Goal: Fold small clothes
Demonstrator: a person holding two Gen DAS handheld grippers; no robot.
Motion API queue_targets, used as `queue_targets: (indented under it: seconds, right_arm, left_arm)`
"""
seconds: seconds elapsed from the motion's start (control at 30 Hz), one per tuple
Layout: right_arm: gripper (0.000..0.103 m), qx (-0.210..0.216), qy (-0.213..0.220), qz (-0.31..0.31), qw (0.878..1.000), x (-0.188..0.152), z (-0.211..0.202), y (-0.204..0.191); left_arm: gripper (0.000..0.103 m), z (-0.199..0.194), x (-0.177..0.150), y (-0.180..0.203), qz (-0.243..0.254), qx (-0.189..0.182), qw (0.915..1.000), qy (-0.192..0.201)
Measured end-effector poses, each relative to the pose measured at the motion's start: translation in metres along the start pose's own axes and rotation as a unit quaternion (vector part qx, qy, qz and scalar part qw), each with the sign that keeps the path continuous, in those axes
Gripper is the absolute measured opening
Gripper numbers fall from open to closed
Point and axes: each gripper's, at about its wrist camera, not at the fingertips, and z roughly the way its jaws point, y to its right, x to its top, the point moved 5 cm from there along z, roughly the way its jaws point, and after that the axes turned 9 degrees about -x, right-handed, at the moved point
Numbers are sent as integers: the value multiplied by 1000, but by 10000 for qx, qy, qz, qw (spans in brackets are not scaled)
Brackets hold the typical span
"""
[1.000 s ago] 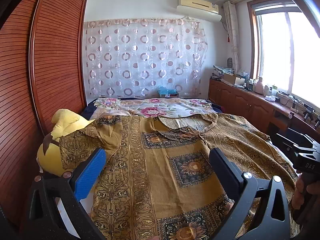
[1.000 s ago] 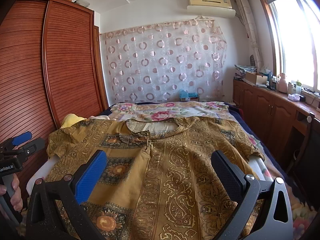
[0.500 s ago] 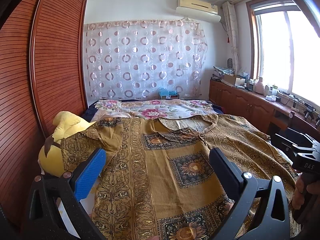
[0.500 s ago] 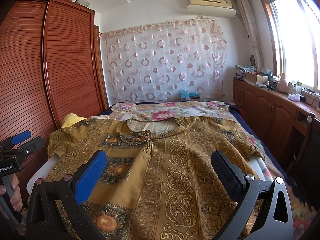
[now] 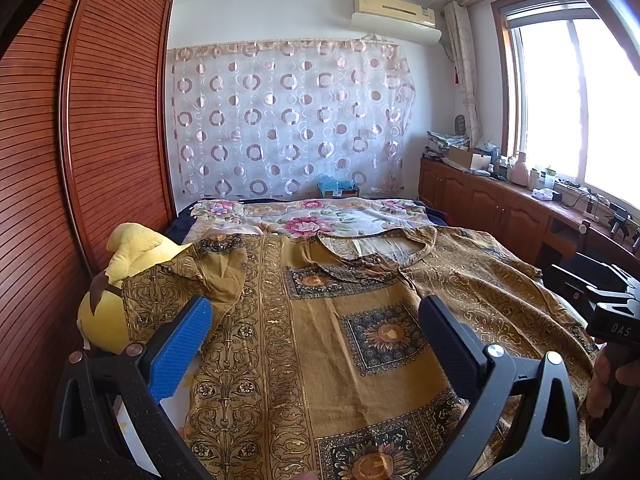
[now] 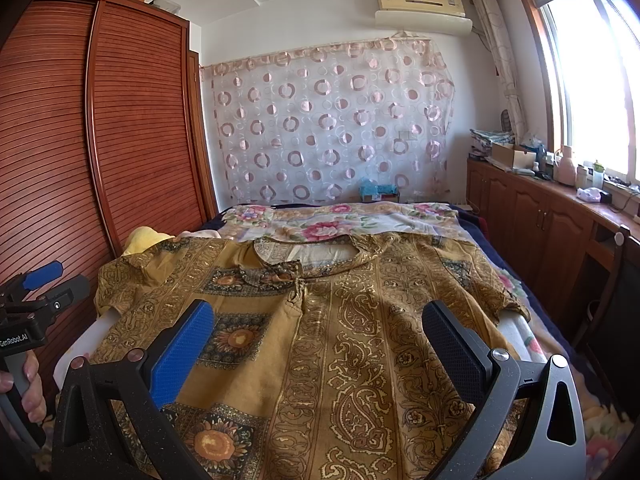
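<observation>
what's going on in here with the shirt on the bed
A person holds a two-finger gripper in each hand above a mustard-gold patterned shirt spread flat, front up, on the bed. The left gripper and right gripper are both open and hold nothing. No fold has been made. The shirt's left sleeve drapes over a yellow plush toy.

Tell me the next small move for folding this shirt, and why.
Probably lower the left gripper toward the shirt's left sleeve and close on its edge. The shirt lies spread face-up on the bed, unfolded, and both grippers are open, holding nothing. That sleeve is rumpled against the yellow plush toy, so it likely needs drawing inward first. The right gripper can wait.
</observation>
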Motion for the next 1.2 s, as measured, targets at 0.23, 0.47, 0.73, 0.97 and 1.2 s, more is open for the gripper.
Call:
queue_targets:
  seconds: [0.23,0.47,0.73,0.97,1.2]
  right_arm:
    - [103,1,-2,0,10000,0,0,0]
    - [103,14,-10,-2,10000,0,0,0]
    - [103,33,-7,1,10000,0,1,0]
    - [103,32,-9,2,10000,0,1,0]
    - [103,51,-24,-4,10000,0,2,0]
  left_arm:
    - [103,0,0,1,13,1,10000,2]
    - [103,-3,5,-3,17,7,10000,21]
    - [103,-5,6,-4,22,9,10000,21]
    - [103,-4,5,-2,29,11,10000,29]
    - [103,-4,4,-2,36,14,10000,19]
